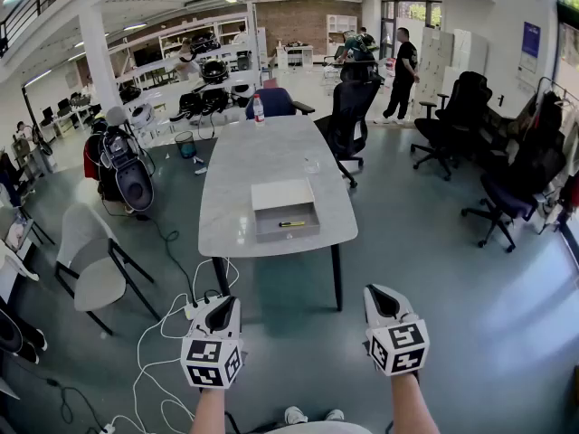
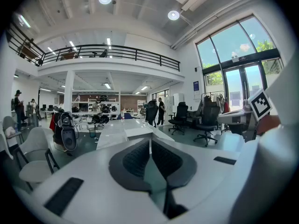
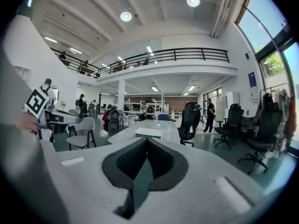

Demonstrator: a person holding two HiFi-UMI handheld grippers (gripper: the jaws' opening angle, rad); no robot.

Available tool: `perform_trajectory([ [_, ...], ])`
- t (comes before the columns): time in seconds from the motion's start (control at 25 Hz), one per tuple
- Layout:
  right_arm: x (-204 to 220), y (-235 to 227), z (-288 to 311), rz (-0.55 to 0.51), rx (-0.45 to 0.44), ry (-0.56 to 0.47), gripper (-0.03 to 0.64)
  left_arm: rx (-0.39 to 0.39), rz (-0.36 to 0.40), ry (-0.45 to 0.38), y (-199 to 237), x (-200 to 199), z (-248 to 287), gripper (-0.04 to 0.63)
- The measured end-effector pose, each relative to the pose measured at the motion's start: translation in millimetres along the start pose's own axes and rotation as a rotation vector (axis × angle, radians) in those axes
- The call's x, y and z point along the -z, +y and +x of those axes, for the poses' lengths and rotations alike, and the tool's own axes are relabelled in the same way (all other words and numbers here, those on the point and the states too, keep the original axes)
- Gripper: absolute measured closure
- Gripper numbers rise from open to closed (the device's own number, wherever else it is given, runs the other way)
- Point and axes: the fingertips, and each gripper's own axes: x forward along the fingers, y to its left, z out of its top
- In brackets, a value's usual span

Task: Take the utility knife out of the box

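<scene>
Plainly both tools are pinched shut on nothing: the left tool (image 1: 222,316) and right tool (image 1: 381,302) hang well short of the bench (image 1: 271,152). On it the open box (image 1: 271,217) holds the knife (image 1: 291,224), only a small yellow sliver, details too small to make out.

Table (image 1: 262,156) top reads smooth, pale, stone-look, with a faint sheen. Box (image 1: 286,235) looks like matt grey card, though it's small from here. Left hand-held gripper (image 2: 150,141) and right hand-held gripper (image 3: 145,141) have matt white plastic shells and black ribbed pads (image 2: 135,158). Floor (image 1: 434,269) is glossy.
</scene>
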Motion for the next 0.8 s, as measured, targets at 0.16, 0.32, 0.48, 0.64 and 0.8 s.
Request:
perform_trajectory([
  [0.16, 3, 4, 1, 0.015, 0.000, 0.004, 0.612, 0.002, -0.002, 0.003, 0, 5, 0, 0.574],
  [0.32, 5, 10, 7, 0.014, 0.004, 0.008, 0.612, 0.015, -0.003, -0.001, 5, 9, 3, 0.574],
  [0.48, 3, 16, 15, 0.015, 0.006, 0.013, 0.612, 0.028, 0.002, -0.005, 10, 7, 10, 0.574],
  [0.64, 1, 22, 24, 0.016, 0.003, 0.021, 0.612, 0.038, 0.005, -0.012, 17, 2, 15, 0.572],
  [0.8, -3, 24, 37, 0.019, 0.005, 0.021, 0.612, 0.035, 0.013, -0.008, 26, -2, 25, 0.572],
])
